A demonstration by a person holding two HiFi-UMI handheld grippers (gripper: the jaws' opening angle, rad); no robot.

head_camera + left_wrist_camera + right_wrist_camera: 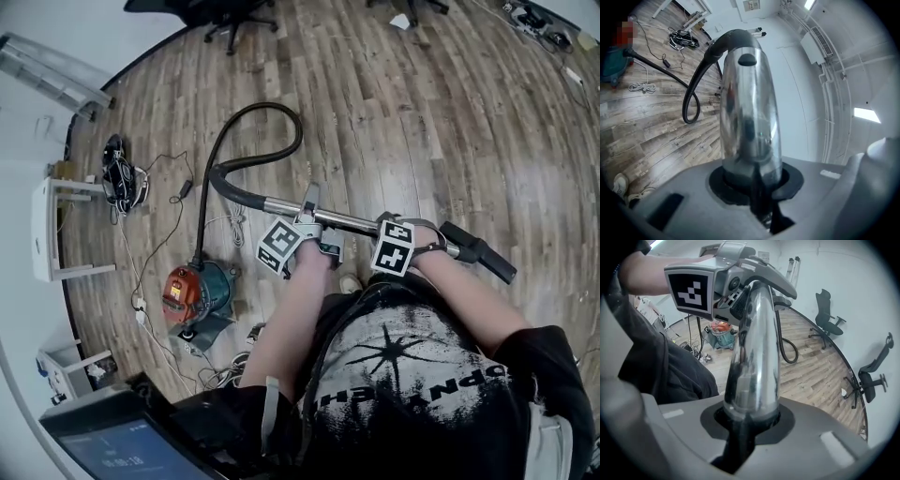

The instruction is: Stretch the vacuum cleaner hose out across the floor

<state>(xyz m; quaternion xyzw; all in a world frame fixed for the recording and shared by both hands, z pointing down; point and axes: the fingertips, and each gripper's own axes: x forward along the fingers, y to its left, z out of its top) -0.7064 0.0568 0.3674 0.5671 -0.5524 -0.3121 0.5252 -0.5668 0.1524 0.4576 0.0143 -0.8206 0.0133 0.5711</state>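
A shiny metal wand (328, 217) is held level above the wooden floor. Its black hose (251, 131) loops away and runs back to the red and teal vacuum cleaner (195, 291). My left gripper (309, 208) is shut on the wand near its hose end; in the left gripper view the tube (749, 117) fills the middle. My right gripper (396, 225) is shut on the same wand further right, close to the black end piece (478, 251). In the right gripper view the wand (753, 357) runs up to the left gripper (740, 277).
A white power cable (141, 281) trails left of the vacuum. A small white table (56, 230) and a black bundle (122, 178) stand at the left. Black office chairs (827, 315) stand at the far wall. A screen (112, 450) sits at the bottom left.
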